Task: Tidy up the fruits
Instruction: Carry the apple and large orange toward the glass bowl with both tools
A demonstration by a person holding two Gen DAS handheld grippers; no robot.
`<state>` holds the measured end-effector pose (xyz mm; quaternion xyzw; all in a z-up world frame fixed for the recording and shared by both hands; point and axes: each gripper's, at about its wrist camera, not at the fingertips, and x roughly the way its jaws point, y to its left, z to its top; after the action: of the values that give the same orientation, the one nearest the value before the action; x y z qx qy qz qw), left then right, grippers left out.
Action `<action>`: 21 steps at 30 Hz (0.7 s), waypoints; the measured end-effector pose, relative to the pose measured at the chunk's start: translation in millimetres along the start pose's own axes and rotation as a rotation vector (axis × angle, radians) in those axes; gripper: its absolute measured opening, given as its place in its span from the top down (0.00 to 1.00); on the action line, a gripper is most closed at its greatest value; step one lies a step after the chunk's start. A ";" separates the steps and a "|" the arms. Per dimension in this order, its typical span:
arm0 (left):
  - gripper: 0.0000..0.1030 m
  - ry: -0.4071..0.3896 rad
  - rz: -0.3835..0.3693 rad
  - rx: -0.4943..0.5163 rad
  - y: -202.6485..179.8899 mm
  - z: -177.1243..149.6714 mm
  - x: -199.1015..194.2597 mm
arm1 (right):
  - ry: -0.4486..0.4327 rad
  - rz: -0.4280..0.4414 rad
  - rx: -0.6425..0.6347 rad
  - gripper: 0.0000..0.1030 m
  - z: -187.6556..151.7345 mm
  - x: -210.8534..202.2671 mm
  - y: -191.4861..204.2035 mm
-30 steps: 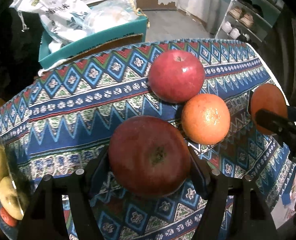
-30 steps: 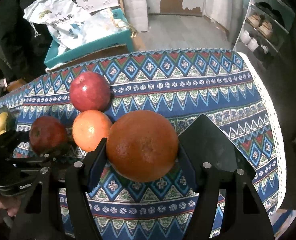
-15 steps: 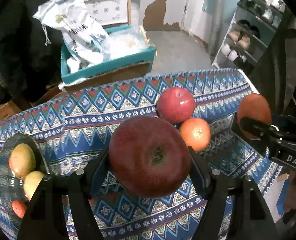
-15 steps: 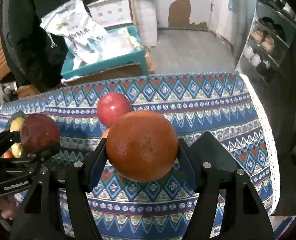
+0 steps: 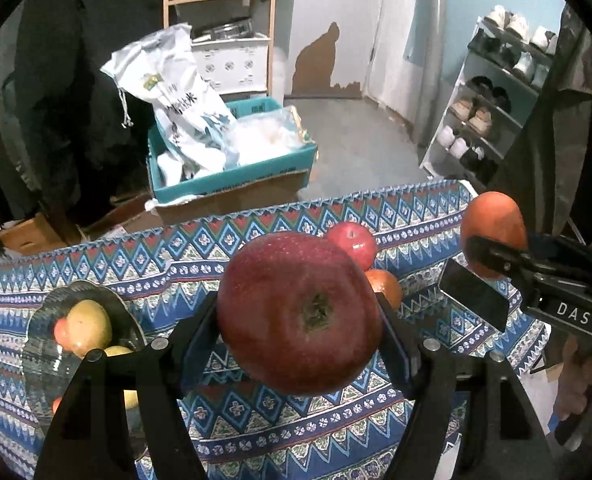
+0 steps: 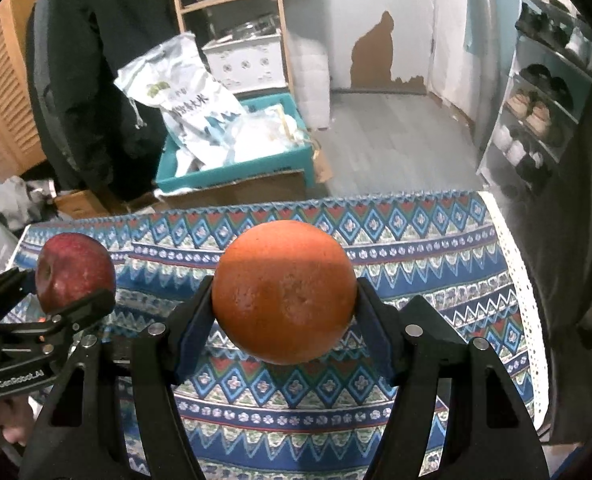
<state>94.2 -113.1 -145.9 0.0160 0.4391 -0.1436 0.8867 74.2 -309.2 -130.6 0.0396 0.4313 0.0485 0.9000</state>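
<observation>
We are partway through sorting the fruit. Our left gripper (image 5: 300, 320) is clamped on a dark red apple (image 5: 300, 312), held up in the air above the patterned tablecloth (image 5: 255, 420), and our right gripper (image 6: 283, 300) is clamped on a large orange (image 6: 283, 296), also clear of the cloth. Neither fruit has reached a resting place yet.

At the left end of the table sits a glass plate (image 5: 35, 360) that already carries some fruit, so we judge that part of the job is done and that the plate is the likely destination for what we hold.

Two pieces still lie on the cloth towards the far right of the table: a brighter red apple (image 5: 352, 242) and, just in front of it and partly hidden behind our held apple, a smaller orange (image 5: 384, 286).

Counting what shows: two red apples, one gripped and one on the cloth; two oranges, one gripped and one on the cloth. On the plate we see a yellow-green fruit with a red blush (image 5: 85, 326), a second yellowish one (image 5: 115, 352) mostly hidden by our gripper, and a small red bit low down; we cannot give an exact number there, nor name the kinds.

What is left, as we judge it: set down the two held fruits, then fetch the remaining two.
</observation>
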 end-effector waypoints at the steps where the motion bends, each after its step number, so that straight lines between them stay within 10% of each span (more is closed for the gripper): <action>1: 0.28 -0.005 -0.002 -0.002 1.3 0.4 -4.1 | -0.005 0.003 -0.003 0.35 0.9 -2.7 2.1; 21: 0.28 -0.082 0.025 -0.062 39.6 -2.9 -52.3 | -0.064 0.073 -0.068 0.35 20.1 -24.6 54.7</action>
<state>72.6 -62.1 -110.6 -0.0117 0.4062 -0.1194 0.9059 71.7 -258.5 -92.8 0.0263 0.3987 0.0943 0.9119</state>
